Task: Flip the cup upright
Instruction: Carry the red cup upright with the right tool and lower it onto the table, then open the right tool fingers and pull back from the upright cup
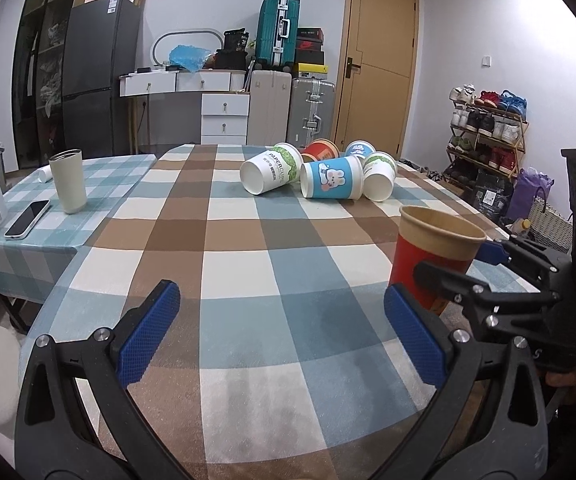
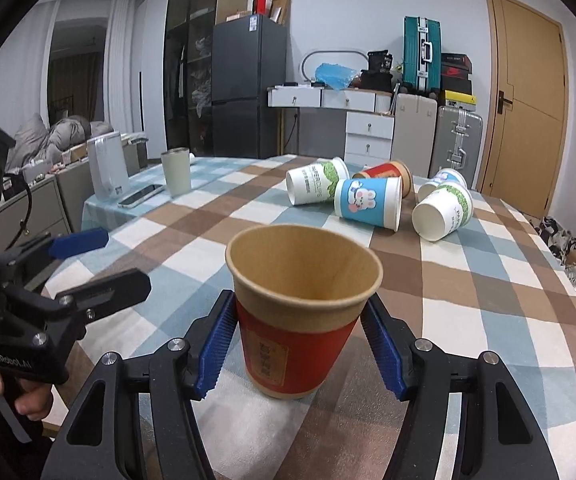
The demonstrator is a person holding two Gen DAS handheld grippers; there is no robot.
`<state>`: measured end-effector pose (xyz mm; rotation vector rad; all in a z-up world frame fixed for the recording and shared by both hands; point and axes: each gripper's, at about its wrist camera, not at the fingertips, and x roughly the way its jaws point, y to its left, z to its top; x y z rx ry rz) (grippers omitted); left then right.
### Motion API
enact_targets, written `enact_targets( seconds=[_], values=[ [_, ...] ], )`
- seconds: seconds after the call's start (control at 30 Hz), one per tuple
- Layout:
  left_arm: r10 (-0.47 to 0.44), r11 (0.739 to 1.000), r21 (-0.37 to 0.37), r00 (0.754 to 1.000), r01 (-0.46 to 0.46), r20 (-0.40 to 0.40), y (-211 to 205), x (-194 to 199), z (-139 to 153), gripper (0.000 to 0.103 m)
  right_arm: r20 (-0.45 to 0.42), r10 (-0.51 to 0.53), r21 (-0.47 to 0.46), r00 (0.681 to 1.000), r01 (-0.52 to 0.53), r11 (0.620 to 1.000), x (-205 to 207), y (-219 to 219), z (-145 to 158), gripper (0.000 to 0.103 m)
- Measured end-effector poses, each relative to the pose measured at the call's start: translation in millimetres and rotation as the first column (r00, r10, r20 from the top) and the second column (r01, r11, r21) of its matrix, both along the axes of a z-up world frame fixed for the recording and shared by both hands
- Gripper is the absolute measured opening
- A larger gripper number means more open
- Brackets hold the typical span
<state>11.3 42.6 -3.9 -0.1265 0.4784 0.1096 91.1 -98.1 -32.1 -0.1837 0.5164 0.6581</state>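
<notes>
Right wrist: 1 red cup (image 2: pixel 303 316) upright btwn hand-held gripper (image 2: pixel 301 344) pads, 5 cups tipped
</notes>
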Motion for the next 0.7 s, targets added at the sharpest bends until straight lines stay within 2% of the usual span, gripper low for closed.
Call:
enact_targets(
  seconds=[0.13, 0.23, 0.3, 0.33, 0.37, 0.43, 0.53, 0.7],
  values=[
    [0.0, 1.0, -0.002, 1.0, 0.0, 0.006, -1, 1, -1, 0.102, -0.028, -0.032, -0.032, 0.999, 0.031, 0.999, 7, 5, -6, 0.063],
    [-0.002, 1.0, -0.006, 1.0, 0.002, 0.002, -1, 2, -1, 0.102, -0.06, -0.029, -0.014, 0.998, 0.028, 1.0, 12, 0, -7, 0.064],
    [-0.004, 1.0, -0.006, 1.0, 0.004, 0.003, -2, 3, -2, 0.102, -0.066, -0.029, 0.011, 0.997, 0.03, 0.999, 12, -5, -6, 0.073],
    [-0.005, 1.0, -0.004, 1.0, 0.005, 0.003, -2, 4, -2, 0.102, -0.069, -0.022, 0.039, 0.997, 0.025, 0.999, 12, -11, -5, 0.082],
    [-0.007, 1.0, -0.003, 1.0, 0.007, 0.004, -3, 4, -2, 0.102, -0.067, -0.018, 0.061, 0.998, 0.022, 0.998, 11, -15, -4, 0.087],
    [-0.009, 1.0, -0.001, 1.0, 0.009, 0.007, -4, 5, -3, 0.102, -0.055, 0.0, 0.104, 0.998, 0.006, 0.995, 8, -25, 0, 0.09],
    [-0.013, 1.0, 0.002, 1.0, 0.013, 0.014, -7, 6, -3, 0.102, -0.016, 0.008, 0.143, 1.0, -0.005, 0.99, 3, -39, 5, 0.101],
    [-0.03, 0.999, 0.017, 0.999, 0.03, 0.034, -15, 6, -1, 0.102, 0.079, -0.005, 0.187, 0.997, -0.01, 0.982, -6, -62, 12, 0.103]
  ],
)
